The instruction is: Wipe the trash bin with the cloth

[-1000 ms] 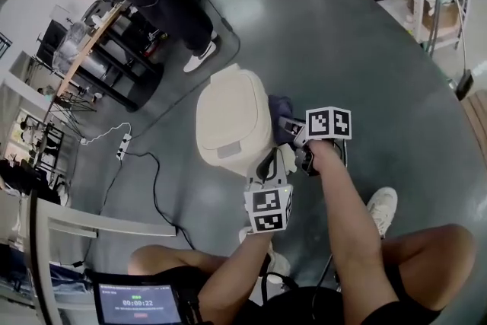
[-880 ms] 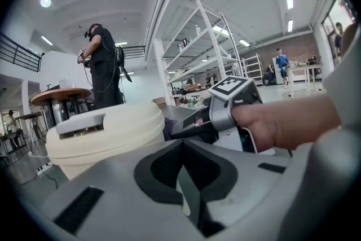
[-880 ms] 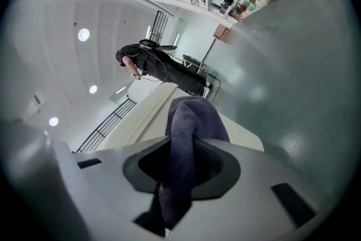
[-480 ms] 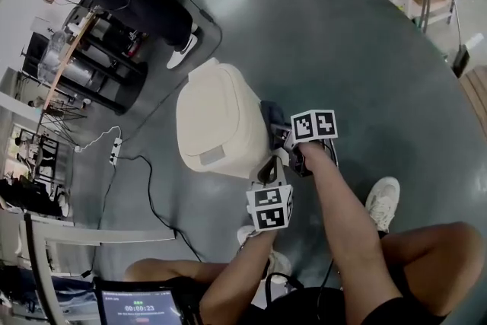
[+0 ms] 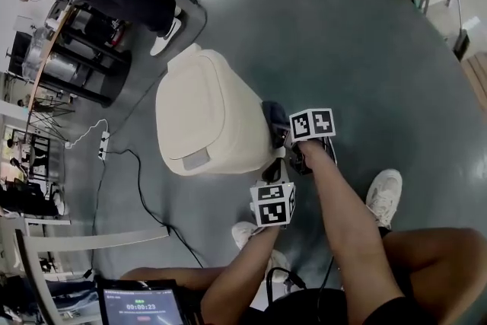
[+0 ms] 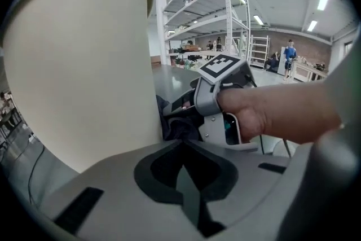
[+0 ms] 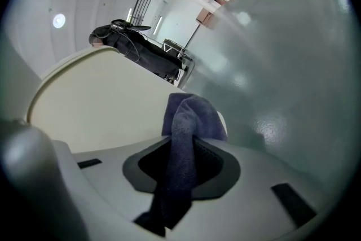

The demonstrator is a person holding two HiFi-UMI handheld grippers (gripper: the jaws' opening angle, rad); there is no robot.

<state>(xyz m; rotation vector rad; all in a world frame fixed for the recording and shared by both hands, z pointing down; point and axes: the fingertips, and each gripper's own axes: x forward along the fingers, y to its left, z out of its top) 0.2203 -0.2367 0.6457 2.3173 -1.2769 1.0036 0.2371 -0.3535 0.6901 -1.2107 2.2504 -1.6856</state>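
Over the last 1 s the trash bin [image 5: 205,118] was brought larger and further left in the head view, while the cloth [image 7: 192,113] was kept against its side wall, just beyond the fingertips. Wiping of that wall was judged under way. The right gripper [image 7: 181,147] was clamped on the cloth. The left gripper [image 6: 180,147] was closed on nothing, the cloth just ahead of its tips. Counted: 1 bin, 1 cloth, 2 grippers.
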